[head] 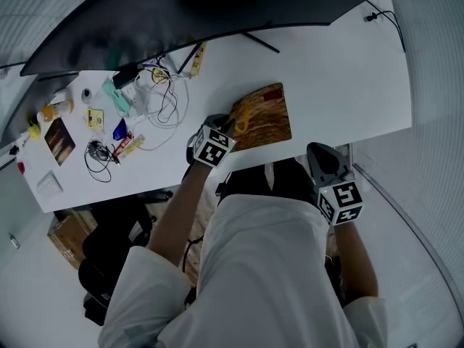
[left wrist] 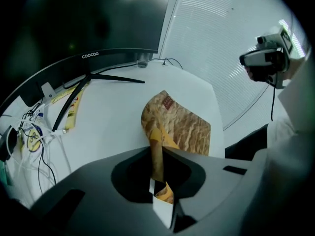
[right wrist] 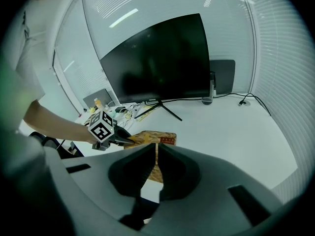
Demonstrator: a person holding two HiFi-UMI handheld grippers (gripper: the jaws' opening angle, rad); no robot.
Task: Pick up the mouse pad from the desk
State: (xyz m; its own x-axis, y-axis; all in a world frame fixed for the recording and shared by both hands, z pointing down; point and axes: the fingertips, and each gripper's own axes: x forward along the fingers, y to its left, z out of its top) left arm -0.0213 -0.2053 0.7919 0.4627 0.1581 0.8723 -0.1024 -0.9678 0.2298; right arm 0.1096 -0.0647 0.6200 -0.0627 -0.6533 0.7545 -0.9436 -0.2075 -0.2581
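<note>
The mouse pad (head: 264, 113) is a thin brown and yellow mat near the front edge of the white desk (head: 341, 71). My left gripper (head: 229, 129) is shut on the pad's left edge. In the left gripper view that edge stands curled up between the jaws (left wrist: 156, 154), while the rest of the mouse pad (left wrist: 184, 127) still lies on the desk. My right gripper (head: 320, 152) hangs just off the desk's front edge, right of the pad, shut with nothing between its jaws. From the right gripper view (right wrist: 156, 154) the mouse pad (right wrist: 160, 138) and the left gripper (right wrist: 120, 139) lie ahead.
A wide dark monitor (head: 145, 20) stands at the back, its stand legs (head: 261, 42) spreading toward the pad. Tangled cables (head: 163, 104) and several small items (head: 90, 118) crowd the desk's left part. A cardboard box (head: 67, 236) and a black chair (head: 109, 249) are below the desk.
</note>
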